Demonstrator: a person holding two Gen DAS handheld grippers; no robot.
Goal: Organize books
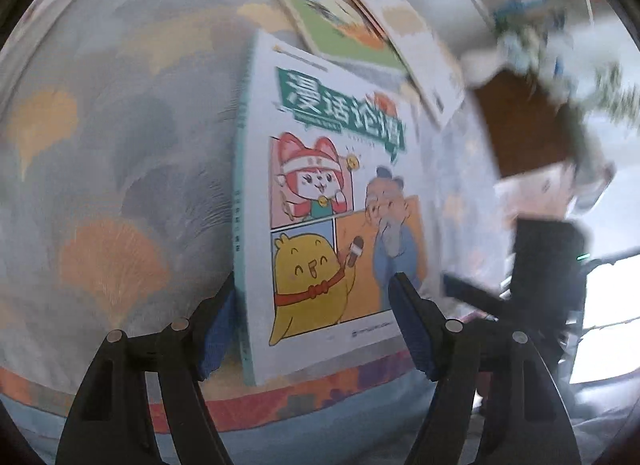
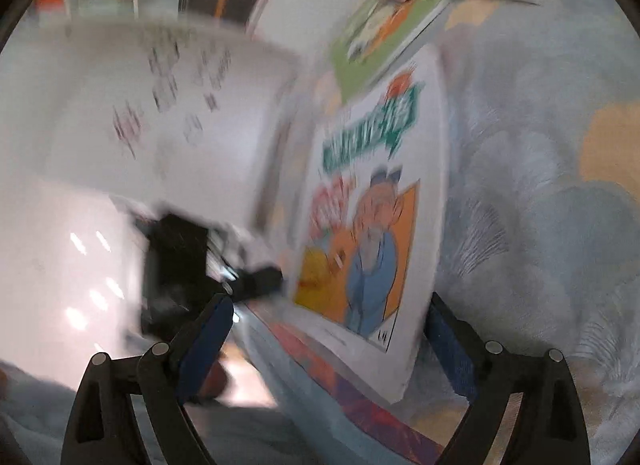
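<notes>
A white comic book with a green title and cartoon figures lies face up on a bedspread patterned with leaves. My left gripper hovers open over the book's near end. One blue pad is beside the spine and the other is above the cover's lower right. My right gripper is open wide, with the same comic book's near corner between its fingers. A green-covered book and a pale book overlap at the comic book's far end. Both views are blurred.
The bed's near edge has an orange-red border band. The right gripper's black housing sits just right of the book. A brown wooden piece and a white surface lie beyond the bed's side. Bare bedspread stretches to the left.
</notes>
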